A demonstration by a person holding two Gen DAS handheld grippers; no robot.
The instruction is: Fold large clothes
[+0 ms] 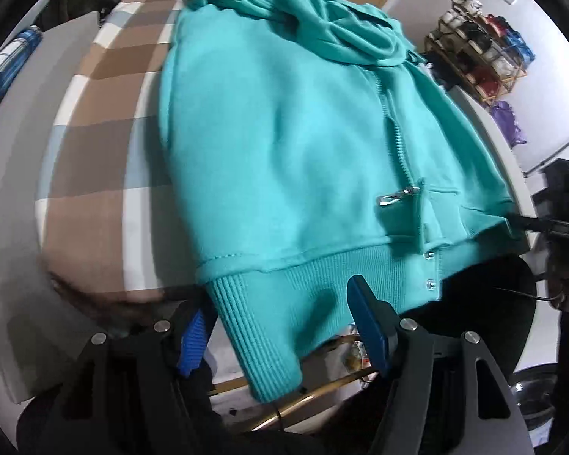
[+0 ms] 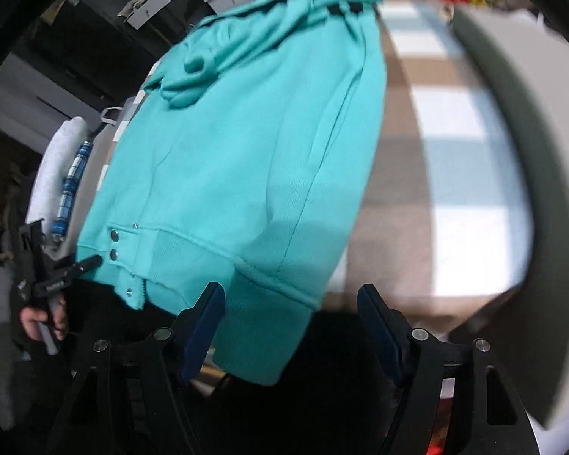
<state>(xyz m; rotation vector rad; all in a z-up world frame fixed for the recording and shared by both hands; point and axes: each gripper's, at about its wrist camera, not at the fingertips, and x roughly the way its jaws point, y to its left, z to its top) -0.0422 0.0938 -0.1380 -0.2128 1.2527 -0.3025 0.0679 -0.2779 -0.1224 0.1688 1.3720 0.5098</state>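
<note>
The teal hoodie (image 1: 277, 144) hangs its ribbed hem (image 1: 284, 295) over the bed edge (image 1: 106, 204) and may slide off, because the left gripper (image 1: 280, 326) and the right gripper (image 2: 292, 326) both stand apart, clamped on nothing.

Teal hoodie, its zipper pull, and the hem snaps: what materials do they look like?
Teal hoodie: soft matte fleece-like knit, probably cotton blend; ribbed knit hem band shows vertical ridges. Zipper pull: shiny silver, likely metal, bright glints. Hem snaps: small round grey discs, dull sheen, probably metal.
</note>
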